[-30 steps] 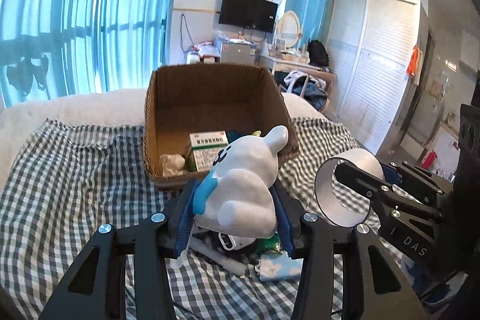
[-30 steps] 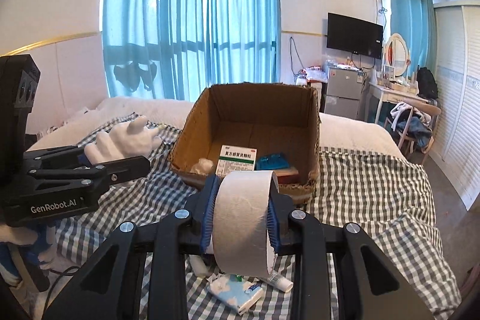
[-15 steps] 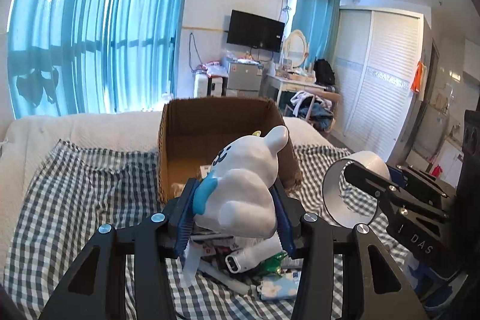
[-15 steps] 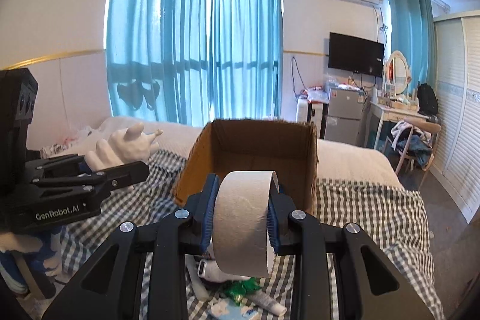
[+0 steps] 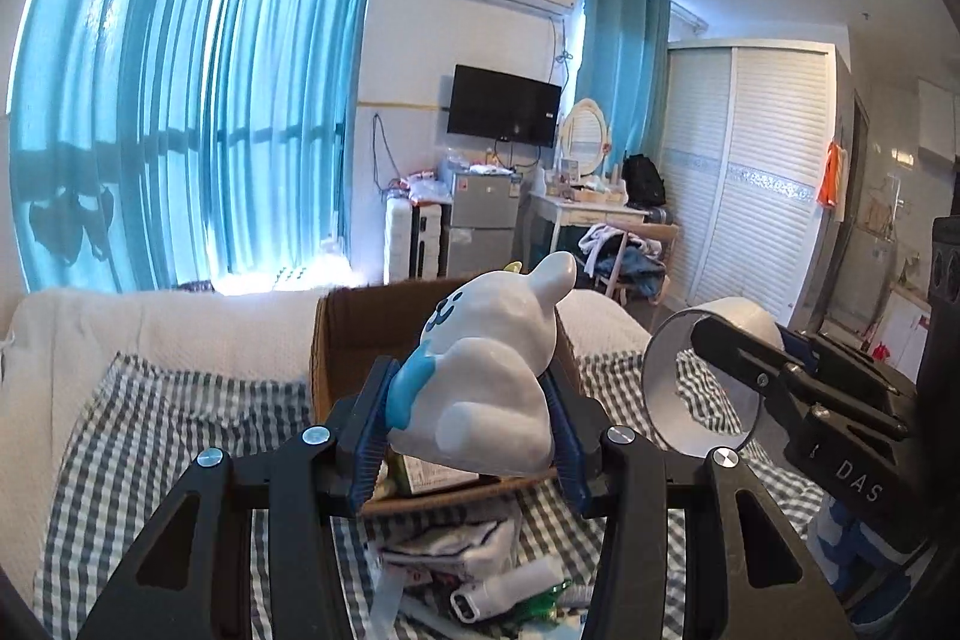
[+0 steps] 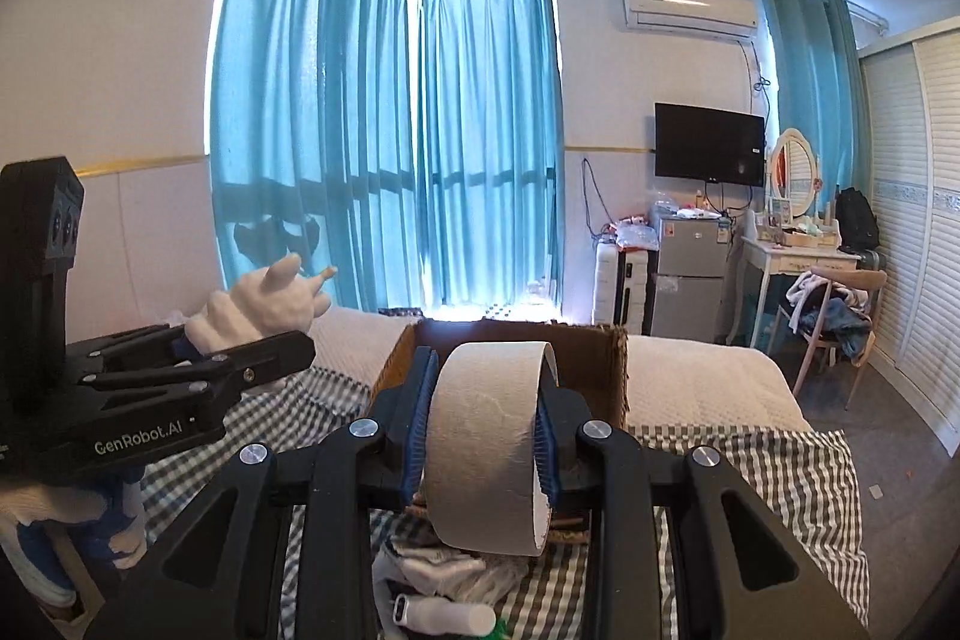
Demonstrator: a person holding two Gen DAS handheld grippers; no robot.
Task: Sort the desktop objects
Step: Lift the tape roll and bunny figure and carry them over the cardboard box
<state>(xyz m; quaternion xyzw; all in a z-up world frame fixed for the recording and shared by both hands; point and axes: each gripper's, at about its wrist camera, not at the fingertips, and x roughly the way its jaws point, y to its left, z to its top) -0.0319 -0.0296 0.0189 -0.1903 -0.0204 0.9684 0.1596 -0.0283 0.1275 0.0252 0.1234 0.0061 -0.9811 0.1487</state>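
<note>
Clamping a white figurine (image 5: 480,370) between its blue pads, the left tool (image 5: 471,421) holds it in the air in front of a cardboard box (image 5: 354,334), the figurine's ear pointing up and away and its blue patch against the left pad. From the left wrist view the figurine fills the gap between the pads, with the box's open top behind and below it. The right tool (image 6: 483,436) grips a roll of tape (image 6: 486,430) by its flat sides, the roll standing on edge between the pads with its curved band facing the camera. In the left wrist view that same roll shows to the right of the figurine, apart from it, its hollow facing the camera. In the right wrist view the left tool sits well to the left, the figurine's pale top sticking up above its black fingers. The box stands on a bed (image 6: 702,388) covered partly by a checked cloth (image 6: 768,466), just beyond both tools. Below the tools, on the cloth in front of the box, lies a heap of small items (image 5: 480,574): a white tube, crumpled wrappers and something green; they are too jumbled to tell further.
</note>
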